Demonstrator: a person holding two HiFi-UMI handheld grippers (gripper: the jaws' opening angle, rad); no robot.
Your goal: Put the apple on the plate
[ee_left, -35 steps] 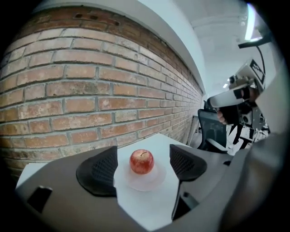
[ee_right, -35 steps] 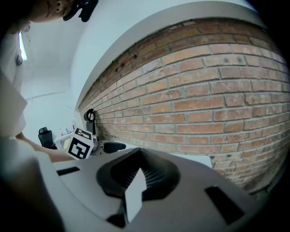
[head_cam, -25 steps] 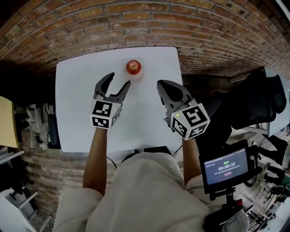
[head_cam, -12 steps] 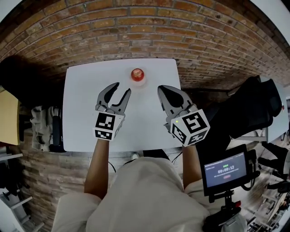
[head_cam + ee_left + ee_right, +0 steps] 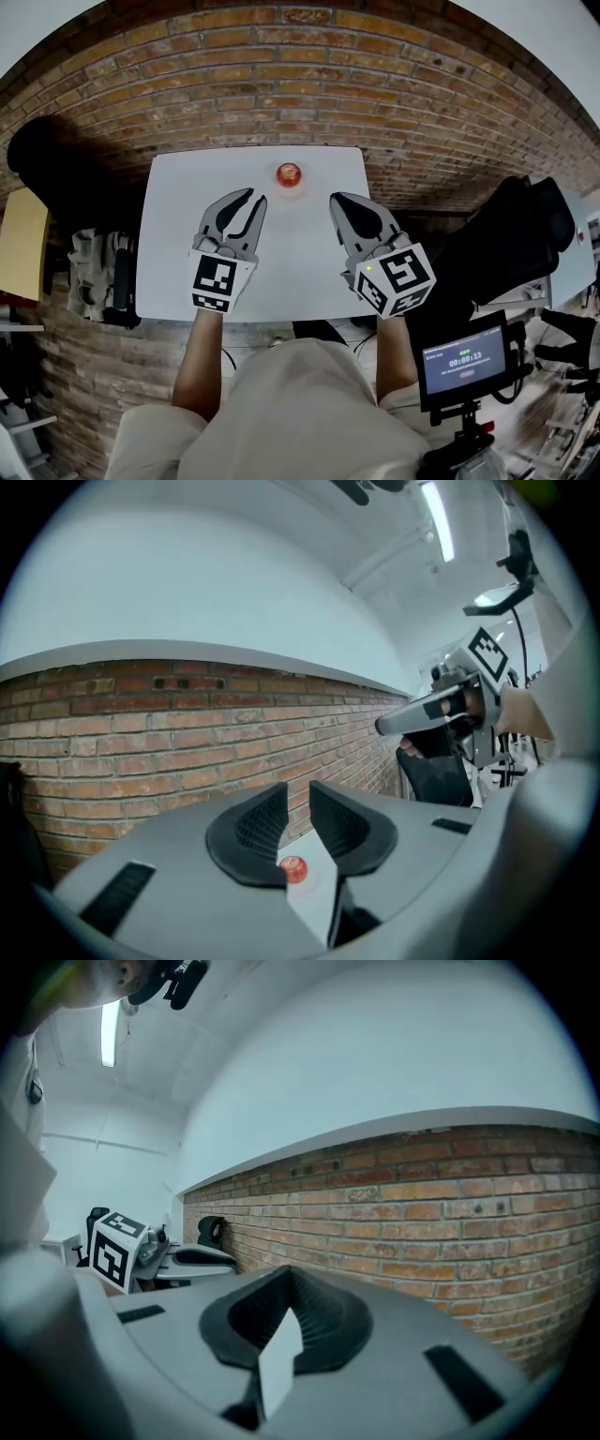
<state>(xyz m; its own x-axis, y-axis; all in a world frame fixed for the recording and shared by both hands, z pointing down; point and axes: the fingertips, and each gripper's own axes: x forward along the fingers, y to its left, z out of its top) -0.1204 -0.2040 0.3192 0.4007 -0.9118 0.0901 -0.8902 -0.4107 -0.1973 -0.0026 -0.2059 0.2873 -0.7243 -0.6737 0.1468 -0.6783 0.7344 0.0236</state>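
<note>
The red apple (image 5: pixel 289 172) sits on a small white plate (image 5: pixel 290 185) near the far edge of the white table (image 5: pixel 178 244). Both grippers hang above the table, nearer to me than the apple and touching nothing. My left gripper (image 5: pixel 255 195) has a narrow gap and its jaws are closing on nothing; the left gripper view shows the apple (image 5: pixel 294 868) far off through that gap (image 5: pixel 298 794). My right gripper (image 5: pixel 337 199) is to the apple's right, its jaws together and holding nothing (image 5: pixel 289 1275).
A brick wall (image 5: pixel 309 84) runs behind the table's far edge. A black chair (image 5: pixel 525 234) and a small screen (image 5: pixel 466 361) stand at the right. Shelving (image 5: pixel 98 277) and a yellow board (image 5: pixel 23 244) are at the left.
Both grippers have risen away from the table and the head view has pulled back. The left jaws have narrowed. The apple stays on the plate.
</note>
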